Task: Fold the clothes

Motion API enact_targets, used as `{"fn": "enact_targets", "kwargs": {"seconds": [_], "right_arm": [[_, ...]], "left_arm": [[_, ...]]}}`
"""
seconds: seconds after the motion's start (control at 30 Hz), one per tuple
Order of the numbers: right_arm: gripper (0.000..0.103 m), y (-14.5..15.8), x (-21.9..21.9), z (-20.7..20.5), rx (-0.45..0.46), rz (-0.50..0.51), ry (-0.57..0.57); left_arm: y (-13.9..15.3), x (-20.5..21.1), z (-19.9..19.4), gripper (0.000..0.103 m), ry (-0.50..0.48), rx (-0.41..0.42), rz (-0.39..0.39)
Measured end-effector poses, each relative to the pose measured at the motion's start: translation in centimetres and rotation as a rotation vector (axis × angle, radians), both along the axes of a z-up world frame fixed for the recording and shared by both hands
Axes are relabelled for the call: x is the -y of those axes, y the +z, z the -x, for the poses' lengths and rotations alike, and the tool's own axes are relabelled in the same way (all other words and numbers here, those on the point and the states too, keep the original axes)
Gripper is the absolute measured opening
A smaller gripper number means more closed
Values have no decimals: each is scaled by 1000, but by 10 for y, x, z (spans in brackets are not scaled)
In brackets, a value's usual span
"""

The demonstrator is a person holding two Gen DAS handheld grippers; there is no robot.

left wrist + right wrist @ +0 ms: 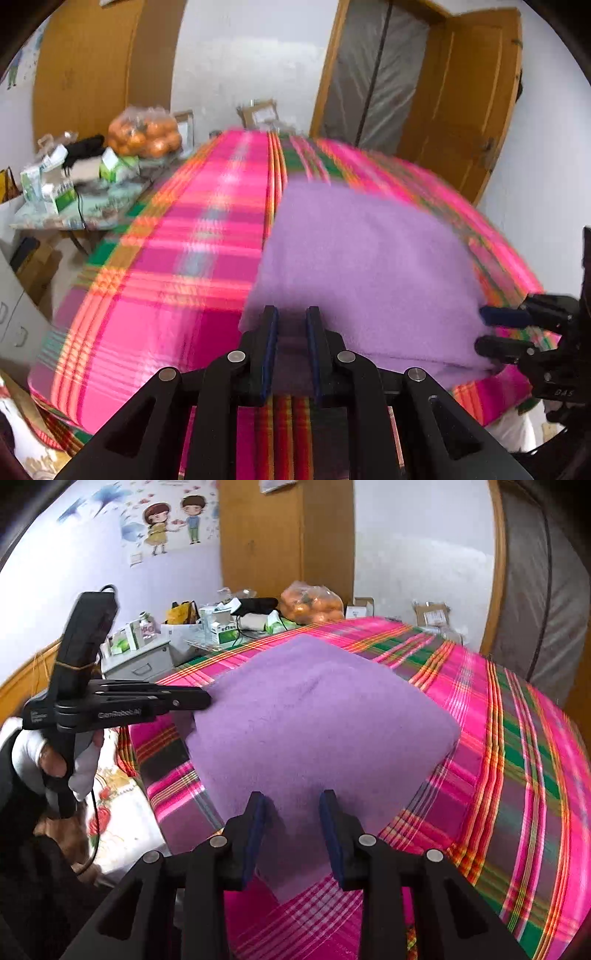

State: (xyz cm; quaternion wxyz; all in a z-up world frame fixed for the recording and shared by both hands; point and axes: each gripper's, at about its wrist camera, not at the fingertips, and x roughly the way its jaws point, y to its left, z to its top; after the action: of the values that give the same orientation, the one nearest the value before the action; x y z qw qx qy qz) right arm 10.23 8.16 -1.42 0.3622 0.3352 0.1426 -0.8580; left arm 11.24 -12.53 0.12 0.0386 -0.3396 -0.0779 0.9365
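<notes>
Your views are bright and evenly lit with soft shadows; the left wrist view smears with motion blur, and fisheye curvature darkens every corner.

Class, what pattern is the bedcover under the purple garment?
Pink plaid bedcover with green and orange stripes; clearest in the right wrist view.

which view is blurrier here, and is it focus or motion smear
Left wrist view: the plaid bedspread and purple cloth smear sideways like motion blur, while the left gripper stays crisp. Right wrist view: sharper, the purple cloth's nap readable, smear mainly toward the right rim; right gripper crisp. Both bend straight edges, fisheye-style.
</notes>
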Motion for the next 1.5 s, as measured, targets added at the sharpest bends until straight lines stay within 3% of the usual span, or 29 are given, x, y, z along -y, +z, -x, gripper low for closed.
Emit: {"fn": "enact_targets", "kwargs": {"seconds": [0.17,0.27,0.4,0.57,0.63,0.8,1.1,1.2,1.33,1.5], "right_arm": [[31,14,-14,13,28,44,-23],[31,24,-21,38,31,99,-103],[31,25,-27,82,120,194,-223],[32,9,-26,129,208,231,-288],[32,3,-28,138,234,235,-301],[32,6,-48,128,258,292,-298],[47,-5,-85,103,369,379,-307],[49,-9,-86,102,392,388,-301],[50,-17,-85,101,431,403,-296],[52,-29,-78,102,509,435,-277]], "left_arm": [[6,6,2,16,-9,14,-18],[20,6,15,16,-21,-7,7],[37,-1,50,17,-71,-44,43],[18,-4,108,16,-114,64,65],[11,-6,112,17,-129,74,78],[20,-5,99,17,-102,66,120],[25,-7,70,17,-12,58,181],[24,-2,65,18,6,62,176],[21,6,61,30,20,73,155],[13,18,60,32,-12,104,62]]}}
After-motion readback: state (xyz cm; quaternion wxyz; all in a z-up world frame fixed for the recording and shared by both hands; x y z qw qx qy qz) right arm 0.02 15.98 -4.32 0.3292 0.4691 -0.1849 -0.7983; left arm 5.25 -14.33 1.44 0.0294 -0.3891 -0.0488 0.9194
